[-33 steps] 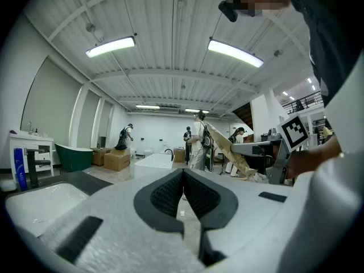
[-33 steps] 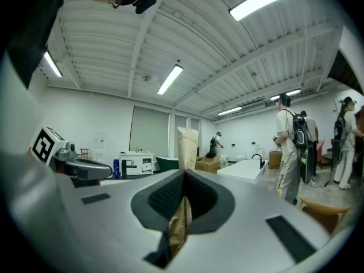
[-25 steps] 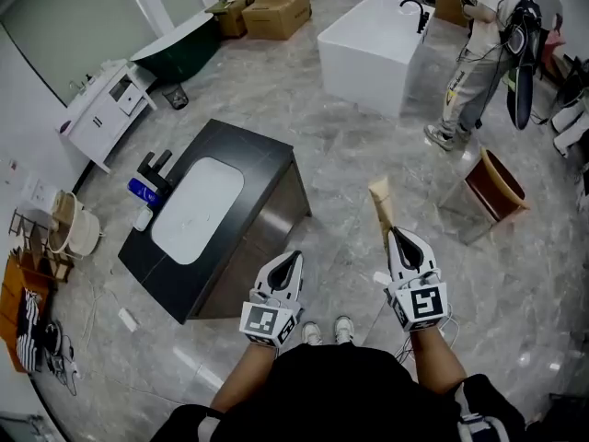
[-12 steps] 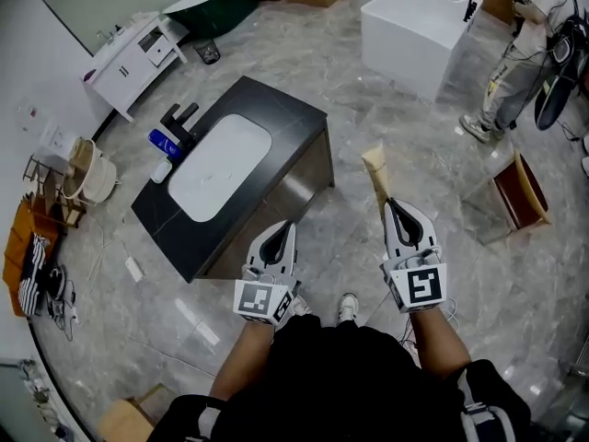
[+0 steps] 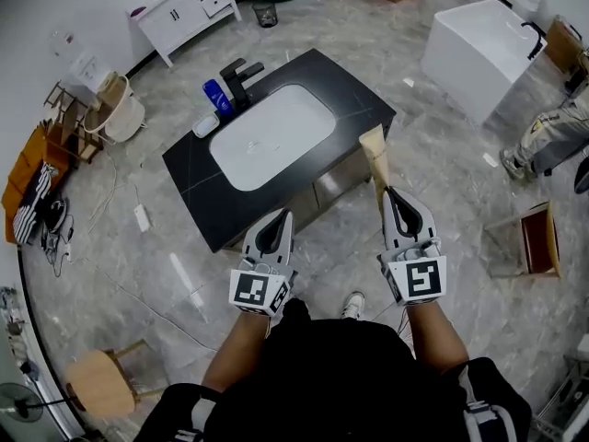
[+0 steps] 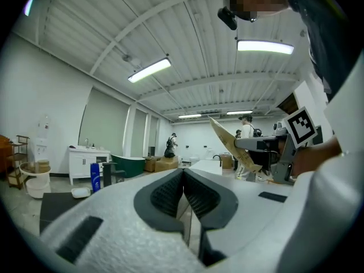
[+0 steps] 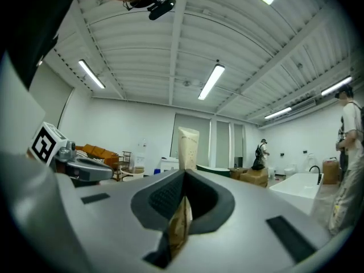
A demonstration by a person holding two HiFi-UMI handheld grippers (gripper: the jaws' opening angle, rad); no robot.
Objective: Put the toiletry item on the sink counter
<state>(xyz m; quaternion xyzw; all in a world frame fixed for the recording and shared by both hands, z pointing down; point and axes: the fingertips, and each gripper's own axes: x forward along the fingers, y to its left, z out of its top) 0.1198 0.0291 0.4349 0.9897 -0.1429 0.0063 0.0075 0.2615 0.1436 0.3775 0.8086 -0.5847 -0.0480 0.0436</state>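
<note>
In the head view a black sink counter (image 5: 361,101) with a white basin (image 5: 271,136) stands just beyond both grippers. My right gripper (image 5: 392,192) is shut on the lower end of a beige toiletry tube (image 5: 375,153), which sticks up over the counter's near right edge. In the right gripper view the tube (image 7: 188,147) rises upright from the closed jaws of that gripper (image 7: 185,178). My left gripper (image 5: 284,214) is shut and empty, short of the counter's front edge; its own view shows the jaws of the left gripper (image 6: 183,172) pressed together.
A black faucet (image 5: 237,75), a blue bottle (image 5: 217,98) and a white soap dish (image 5: 204,125) sit on the counter's far side. A white tub (image 5: 483,49) and a person's legs (image 5: 552,136) are at the right. A white vanity (image 5: 189,12) stands behind, a wooden stool (image 5: 97,385) lower left.
The view has swung and moved toward the sink counter, which now lies straight ahead and close under the grippers. Both grippers stay shut, the right one still holding the tube.
</note>
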